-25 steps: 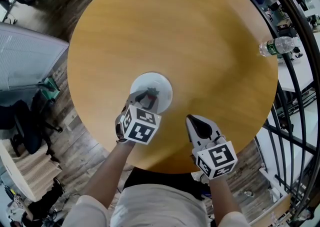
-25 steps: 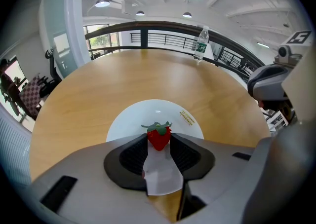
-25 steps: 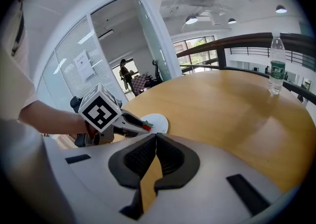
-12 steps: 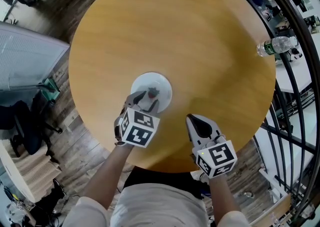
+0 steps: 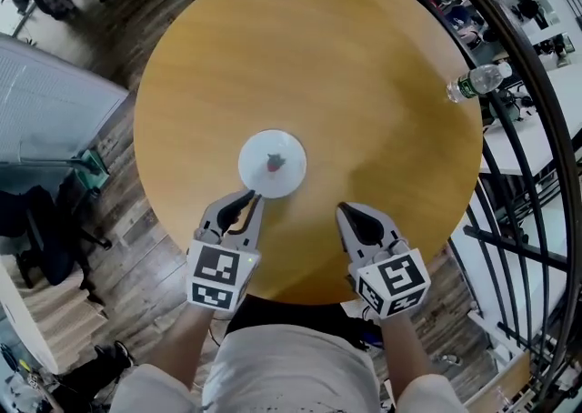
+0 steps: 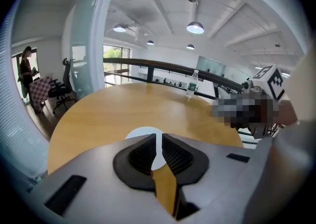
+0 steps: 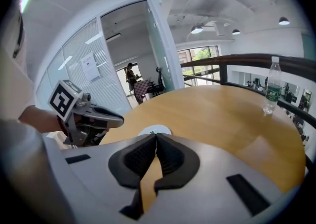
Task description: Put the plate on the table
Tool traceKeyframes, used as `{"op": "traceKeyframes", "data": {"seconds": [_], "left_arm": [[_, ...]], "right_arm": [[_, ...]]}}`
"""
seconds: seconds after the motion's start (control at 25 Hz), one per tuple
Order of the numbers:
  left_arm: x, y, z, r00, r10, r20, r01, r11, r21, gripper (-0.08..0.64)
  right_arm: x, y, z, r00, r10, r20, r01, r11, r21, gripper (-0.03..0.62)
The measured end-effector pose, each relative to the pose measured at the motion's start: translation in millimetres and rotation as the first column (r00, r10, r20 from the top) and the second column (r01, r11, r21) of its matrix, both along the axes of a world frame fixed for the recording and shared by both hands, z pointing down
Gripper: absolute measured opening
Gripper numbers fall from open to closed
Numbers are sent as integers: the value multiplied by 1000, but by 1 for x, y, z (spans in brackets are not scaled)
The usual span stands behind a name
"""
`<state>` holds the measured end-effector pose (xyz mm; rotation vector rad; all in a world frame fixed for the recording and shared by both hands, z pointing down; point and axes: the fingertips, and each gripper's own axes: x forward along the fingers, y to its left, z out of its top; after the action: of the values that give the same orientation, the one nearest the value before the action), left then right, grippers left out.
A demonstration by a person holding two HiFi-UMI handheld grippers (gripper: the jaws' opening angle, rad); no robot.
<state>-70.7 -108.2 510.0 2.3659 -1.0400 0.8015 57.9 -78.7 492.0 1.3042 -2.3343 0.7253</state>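
Two grippers up front, at the table's 6 o'clock edge. The left gripper has just been closing its jaws, now a slit apart with nothing between them. The right gripper is clenched, also empty. Beyond them sits one white plate, flat on the one round wooden table, toward 7 o'clock from its centre, clear of both claws. One water bottle stands at the rim between 2 and 3 o'clock. A dark mark at the plate's centre can't be made out, and the table's near rim is partly covered by the grippers.
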Motion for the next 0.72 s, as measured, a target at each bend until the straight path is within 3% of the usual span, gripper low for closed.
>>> {"op": "traceKeyframes", "data": {"seconds": [0.4, 0.72], "left_arm": [[-24, 65, -73, 993, -74, -89, 79, 996, 52, 25], [-22, 103, -91, 991, -79, -108, 86, 994, 60, 25]], "right_arm": [[-2, 39, -59, 999, -43, -10, 44, 997, 55, 25], [4, 75, -78, 998, -46, -30, 48, 997, 67, 25]]}}
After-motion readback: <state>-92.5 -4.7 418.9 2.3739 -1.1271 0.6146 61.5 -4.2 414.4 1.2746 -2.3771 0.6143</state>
